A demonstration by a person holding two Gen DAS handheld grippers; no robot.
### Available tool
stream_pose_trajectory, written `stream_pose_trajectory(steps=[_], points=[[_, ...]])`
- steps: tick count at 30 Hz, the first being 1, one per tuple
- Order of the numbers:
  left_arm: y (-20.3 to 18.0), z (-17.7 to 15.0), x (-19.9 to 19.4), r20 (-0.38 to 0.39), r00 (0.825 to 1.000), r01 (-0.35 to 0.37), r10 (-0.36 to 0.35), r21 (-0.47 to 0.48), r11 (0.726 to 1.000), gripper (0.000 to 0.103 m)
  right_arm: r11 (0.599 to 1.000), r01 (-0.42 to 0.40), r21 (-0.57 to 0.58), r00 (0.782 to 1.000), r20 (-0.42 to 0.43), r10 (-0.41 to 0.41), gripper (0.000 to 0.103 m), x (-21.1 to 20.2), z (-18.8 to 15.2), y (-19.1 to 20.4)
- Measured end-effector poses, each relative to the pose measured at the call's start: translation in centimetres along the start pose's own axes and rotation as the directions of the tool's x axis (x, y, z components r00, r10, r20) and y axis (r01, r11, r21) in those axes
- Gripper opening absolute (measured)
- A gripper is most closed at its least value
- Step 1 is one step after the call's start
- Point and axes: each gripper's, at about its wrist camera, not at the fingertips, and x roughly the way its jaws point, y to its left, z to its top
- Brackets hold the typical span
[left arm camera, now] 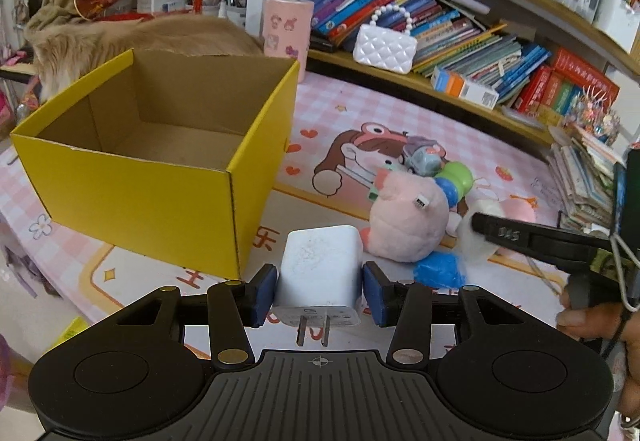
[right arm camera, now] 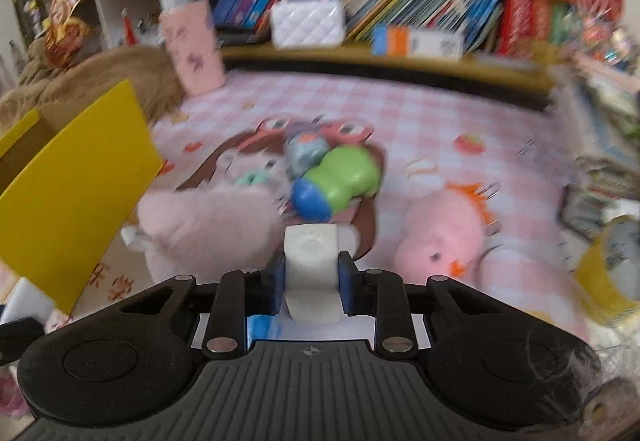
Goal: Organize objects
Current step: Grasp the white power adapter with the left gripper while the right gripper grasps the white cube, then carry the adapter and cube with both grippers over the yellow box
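My left gripper [left arm camera: 320, 291] is shut on a white plug charger [left arm camera: 320, 273], prongs toward the camera, held just right of the open yellow cardboard box [left arm camera: 160, 177]. My right gripper [right arm camera: 312, 277] is shut on a white rounded object [right arm camera: 312, 265], also visible in the left wrist view [left arm camera: 476, 241]; that view is blurred. On the pink mat lie a pink plush [left arm camera: 404, 221], a green-and-blue toy [right arm camera: 336, 181], a grey toy car [left arm camera: 424, 159], a blue lump [left arm camera: 440, 273] and a second pink plush [right arm camera: 440, 237].
A bookshelf [left arm camera: 460, 97] full of books runs along the back, with a white quilted handbag [left arm camera: 384, 47] and a pink cylinder [left arm camera: 286, 31] on it. A tan furry blanket [left arm camera: 120, 37] lies behind the box. A yellow tape roll [right arm camera: 612, 269] sits at right.
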Motion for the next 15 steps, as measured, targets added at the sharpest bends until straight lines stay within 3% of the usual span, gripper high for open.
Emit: stream_pose_trajectory(steps=[3, 7, 15], points=[[0.6, -0.1, -0.3, 0.003, 1.0, 0.02, -0.02, -0.009, 1.0, 0.045, 0.999, 0.038, 0.036, 0.999, 0.031, -0.039, 0.024, -2.0, 0.0, -0.1], [1.7, -0.1, -0.6, 0.009, 0.998, 0.063, -0.063, -0.015, 0.998, 0.045, 0.995, 0.042, 0.085, 0.999, 0.005, -0.043, 0.024, -4.3, -0.6, 0.8], [5.2, 0.1, -2.1, 0.032, 0.987, 0.159, -0.16, 0.034, 0.987, 0.045, 0.998, 0.029, 0.06, 0.999, -0.023, -0.028, 0.024, -7.6, -2.9, 6.6]])
